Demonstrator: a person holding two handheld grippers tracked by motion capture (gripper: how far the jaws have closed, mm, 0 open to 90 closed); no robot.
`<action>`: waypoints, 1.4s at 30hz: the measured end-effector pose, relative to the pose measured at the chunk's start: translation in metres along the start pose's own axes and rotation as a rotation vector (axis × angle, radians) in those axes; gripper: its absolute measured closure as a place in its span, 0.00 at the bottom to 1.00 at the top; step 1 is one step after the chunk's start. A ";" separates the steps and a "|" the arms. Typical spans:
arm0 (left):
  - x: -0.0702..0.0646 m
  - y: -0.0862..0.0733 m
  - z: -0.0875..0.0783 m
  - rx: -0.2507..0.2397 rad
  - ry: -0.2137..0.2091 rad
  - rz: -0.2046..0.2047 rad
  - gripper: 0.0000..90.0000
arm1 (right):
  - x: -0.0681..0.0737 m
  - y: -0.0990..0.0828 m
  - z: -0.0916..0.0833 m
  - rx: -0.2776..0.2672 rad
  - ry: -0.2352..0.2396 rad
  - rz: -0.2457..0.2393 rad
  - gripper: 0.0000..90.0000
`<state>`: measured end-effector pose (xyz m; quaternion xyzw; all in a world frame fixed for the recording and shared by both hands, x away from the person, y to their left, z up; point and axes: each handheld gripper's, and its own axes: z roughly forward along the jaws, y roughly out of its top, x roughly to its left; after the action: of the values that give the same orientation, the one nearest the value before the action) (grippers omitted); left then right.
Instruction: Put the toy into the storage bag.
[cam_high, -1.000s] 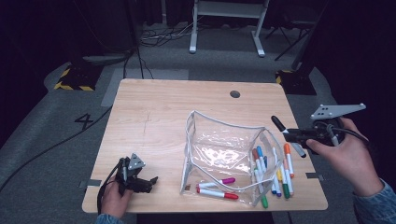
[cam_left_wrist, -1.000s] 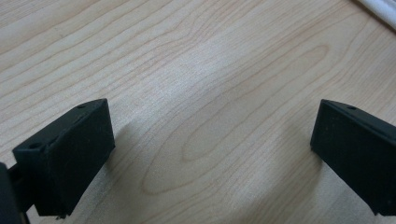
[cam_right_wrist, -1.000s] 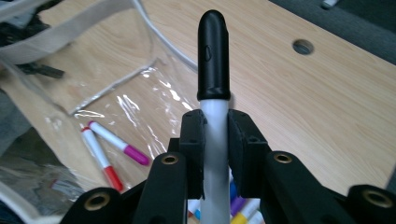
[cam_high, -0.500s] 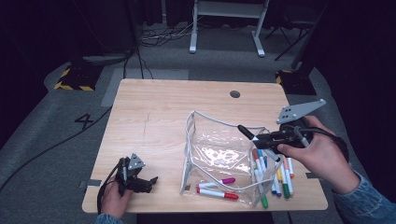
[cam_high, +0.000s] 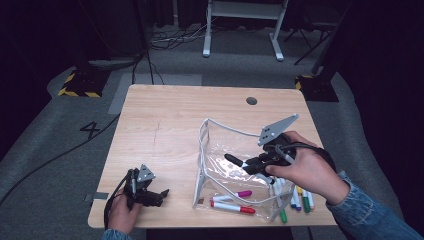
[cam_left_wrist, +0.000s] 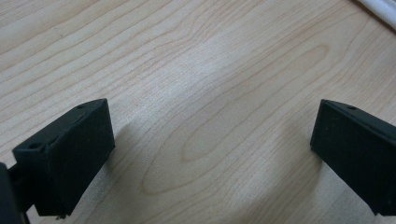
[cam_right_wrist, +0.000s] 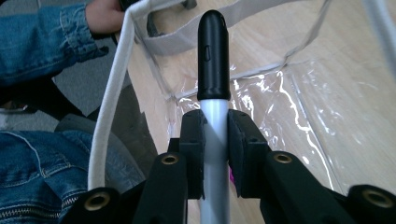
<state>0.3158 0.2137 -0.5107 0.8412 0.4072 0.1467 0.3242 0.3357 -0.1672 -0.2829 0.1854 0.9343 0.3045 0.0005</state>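
Black-capped marker clamped in the right gripper, hovering over the clear pouch!

The white-barrelled marker with the black cap (cam_right_wrist: 214, 70) is sitting squarely between the jaws of the right gripper (cam_high: 250, 164), barrel pinched tight, cap poking out ahead above the open mouth of the clear plastic zip pouch with white edging (cam_high: 220, 150). Inside that pouch, a pink-capped marker (cam_high: 231, 195) and a red-capped marker (cam_high: 233, 207) are lying side by side near its front wall. More coloured markers (cam_high: 295, 200) are lying on the light wooden table (cam_high: 170, 125) just beside the pouch. Over at the near corner, the left gripper (cam_high: 150, 196) is resting low on the table, jaws gaping wide, gripping nothing.
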 end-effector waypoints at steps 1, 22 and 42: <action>0.000 0.000 0.000 0.000 0.000 0.000 0.00 | 0.000 0.001 0.004 0.010 0.005 -0.005 0.86; 0.000 0.000 0.000 0.000 0.000 0.000 0.00 | 0.007 0.011 0.071 0.216 0.100 -0.082 0.86; 0.000 0.000 0.000 0.000 0.000 0.000 0.00 | 0.006 -0.002 0.115 0.371 0.120 -0.119 0.86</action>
<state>0.3158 0.2137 -0.5107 0.8412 0.4072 0.1467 0.3241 0.3422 -0.1007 -0.3768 0.1085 0.9820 0.1372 -0.0714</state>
